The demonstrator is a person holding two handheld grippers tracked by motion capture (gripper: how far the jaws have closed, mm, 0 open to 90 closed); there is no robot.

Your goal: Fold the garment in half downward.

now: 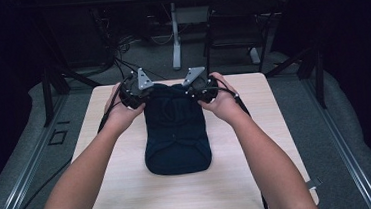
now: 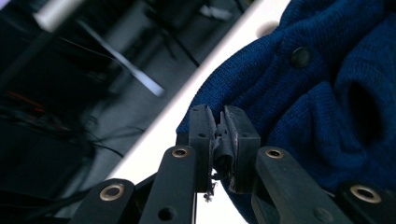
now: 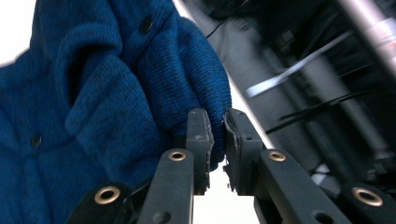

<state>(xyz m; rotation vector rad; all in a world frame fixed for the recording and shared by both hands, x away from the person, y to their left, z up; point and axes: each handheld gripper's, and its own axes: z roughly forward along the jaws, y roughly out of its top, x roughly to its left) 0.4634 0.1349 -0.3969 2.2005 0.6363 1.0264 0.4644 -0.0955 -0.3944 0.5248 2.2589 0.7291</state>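
My left gripper (image 2: 219, 135) has its jaws pressed nearly together on a pinch of the blue knit sweater (image 2: 322, 102), right at the garment's edge; a fold of dark fabric is squeezed between the pads; just beyond the jaws and to their right sits a dark button (image 2: 300, 57), and further right a sleeve opening gapes. My right gripper (image 3: 218, 140) shows a narrow slit between its jaws, and the sweater's (image 3: 116, 102) rounded edge sits in that slit, so it has a grip on the cloth; a button (image 3: 146, 24) lies up past the jaws to the left. From above, the left gripper (image 1: 135, 91) and right gripper (image 1: 203, 87) sit at the sweater's (image 1: 176, 130) far corners, one on each side; the garment stretches back from them toward me, flat on the pale wooden table (image 1: 129, 184); beyond the grippers, past the table's far edge, a chair (image 1: 235, 23) stands on grey floor.
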